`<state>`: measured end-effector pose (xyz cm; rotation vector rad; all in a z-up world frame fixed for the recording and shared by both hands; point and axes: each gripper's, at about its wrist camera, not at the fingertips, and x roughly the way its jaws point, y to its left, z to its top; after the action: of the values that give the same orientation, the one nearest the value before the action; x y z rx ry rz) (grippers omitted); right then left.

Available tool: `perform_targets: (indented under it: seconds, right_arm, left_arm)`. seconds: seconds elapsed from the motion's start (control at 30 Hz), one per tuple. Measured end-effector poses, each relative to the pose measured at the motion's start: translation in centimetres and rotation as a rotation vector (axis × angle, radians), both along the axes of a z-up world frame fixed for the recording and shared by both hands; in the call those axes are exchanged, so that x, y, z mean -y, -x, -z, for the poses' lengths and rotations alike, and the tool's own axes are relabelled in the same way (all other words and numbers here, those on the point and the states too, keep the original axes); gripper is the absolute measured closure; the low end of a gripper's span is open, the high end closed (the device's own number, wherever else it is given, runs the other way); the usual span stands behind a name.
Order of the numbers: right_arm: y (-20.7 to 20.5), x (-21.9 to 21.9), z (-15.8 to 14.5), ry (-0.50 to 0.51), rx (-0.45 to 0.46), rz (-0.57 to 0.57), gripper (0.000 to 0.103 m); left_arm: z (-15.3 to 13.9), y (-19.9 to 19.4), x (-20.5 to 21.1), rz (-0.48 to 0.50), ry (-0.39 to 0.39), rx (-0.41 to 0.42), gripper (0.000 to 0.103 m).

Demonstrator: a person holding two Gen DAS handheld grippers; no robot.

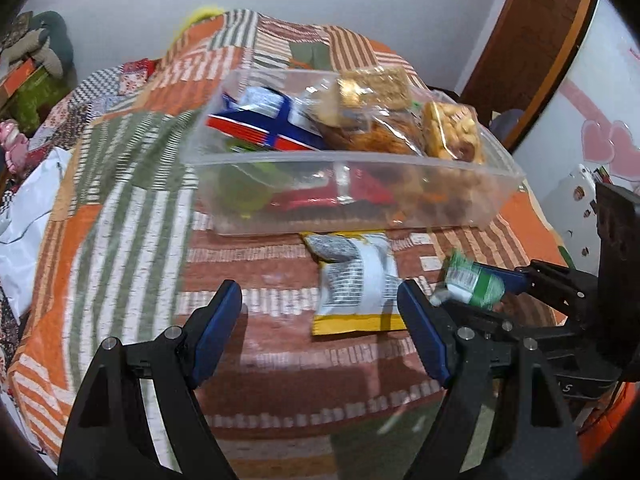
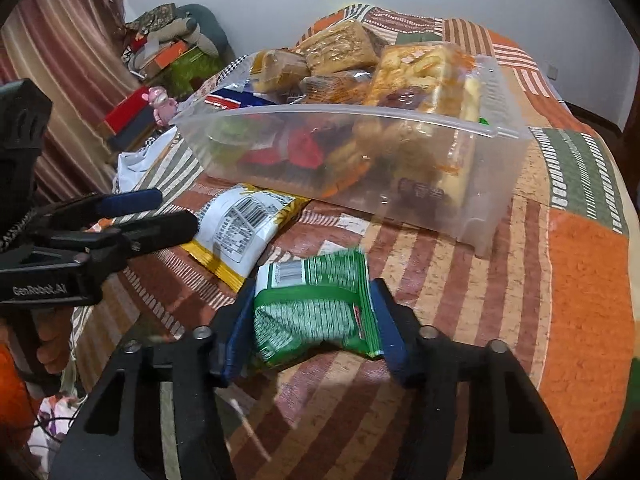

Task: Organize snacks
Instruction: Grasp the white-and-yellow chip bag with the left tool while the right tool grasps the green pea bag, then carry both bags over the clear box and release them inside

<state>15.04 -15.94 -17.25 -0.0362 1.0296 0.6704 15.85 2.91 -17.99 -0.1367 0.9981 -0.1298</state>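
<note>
A clear plastic bin [image 1: 400, 168] [image 2: 496, 200] full of snack packs sits on the patchwork bedspread. A yellow and white snack bag [image 1: 358, 280] [image 2: 244, 228] lies face down in front of it. My right gripper [image 2: 312, 316] is shut on a green snack pack [image 2: 316, 308] and holds it just above the bedspread, near the bin. That pack also shows in the left wrist view [image 1: 470, 284], at the right. My left gripper [image 1: 320, 320] is open and empty, its right finger beside the yellow bag; it shows in the right wrist view [image 2: 160, 212] at the left.
The bedspread [image 1: 132, 208] covers the whole bed. A white plastic bag [image 1: 24, 220] lies at the bed's left edge. Boxes and a stuffed toy [image 2: 172, 40] are piled by the wall. A wooden door frame [image 1: 532, 52] and a white fridge [image 1: 592, 100] stand at the right.
</note>
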Motion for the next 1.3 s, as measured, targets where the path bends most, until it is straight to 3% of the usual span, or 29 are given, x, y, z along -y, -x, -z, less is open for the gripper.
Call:
perform_targets:
  seconds: [0.4, 0.43, 0.57, 0.7, 1.07, 1.3]
  right_arm:
    - [0.5, 2.6, -0.9, -0.05, 0.021, 0.062, 0.063]
    - [0.4, 2.8, -1.0, -0.056, 0.02, 0.069, 0.063]
    - [0.5, 3.1, -1.3, -0.065, 0.03, 0.088, 0.063]
    - [0.4, 3.1, -2.0, -0.08, 0.043, 0.094, 0.063]
    - [0.3, 2.2, -4.5, -0.106, 0.112, 0.084, 0.063]
    - [-0.4, 1.1, -6.2, -0.126, 0.161, 0.073, 0.063]
  left_arm:
    - [2.7, -2.7, 2.5, 0.015, 0.032, -0.058, 0.024]
    - [2.8, -2.7, 2.7, 0.016, 0.02, -0.052, 0.025]
    - [2.9, -2.5, 3.1, 0.02, -0.023, -0.035, 0.05]
    - [2.6, -1.6, 2.5, 0.04, 0.011, -0.019, 0.053]
    - [-2.0, 2.0, -1.0, -0.041, -0.007, 0.1, 0.053]
    - [-5.3, 1.7, -2.4, -0.068, -0.002, 0.181, 0.053]
